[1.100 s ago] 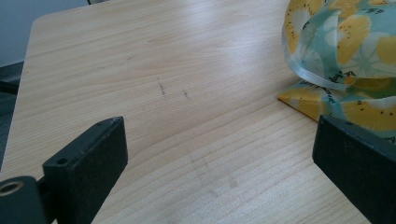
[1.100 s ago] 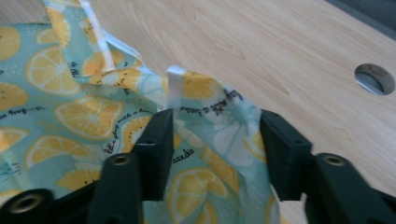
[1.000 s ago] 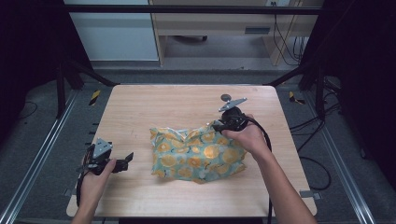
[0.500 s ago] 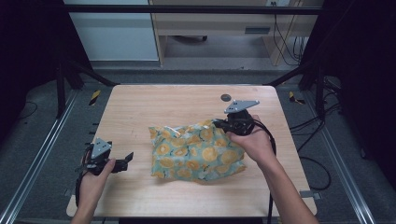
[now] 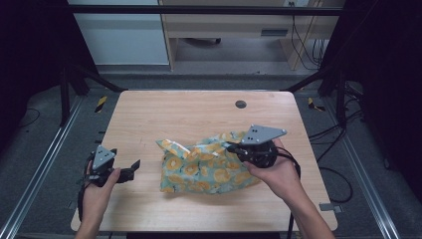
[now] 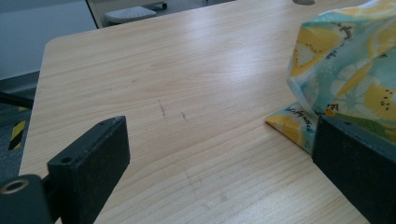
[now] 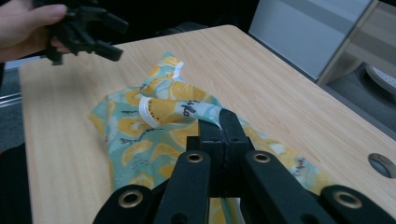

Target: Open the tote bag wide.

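1. Since a second ago, the right gripper [image 5: 234, 147] has travelled from the far edge of the cloth toward the person's side and right, lifting a little, and it has dragged the cloth's edge along with it; the cloth now bunches higher at the middle
2. Its jaws have just been closing and now stand pressed together, with a fold of the cloth [image 5: 206, 167] pinched between them; the right gripper view shows the printed fabric [image 7: 154, 112] running up into the closed jaws
3. The cloth is pale teal with yellow citrus slices, and it lies rumpled on the wooden table [image 5: 189, 114], roughly at the middle and a little toward the person's side; one corner points up toward the far left, and the right part is raised off the wood under the gripper
4. The left gripper [image 5: 133, 167] rests low near the table's left front corner, well apart from the cloth, held in the left hand [image 5: 97, 191]; it has hardly shifted
5. Its jaws are spread wide with nothing between them but bare wood; in the left gripper view the cloth's near corner [image 6: 299, 126] lies just beside the right-hand jaw
6. A small dark round hole [image 5: 241, 104] sits in the tabletop near the far edge, beyond the cloth
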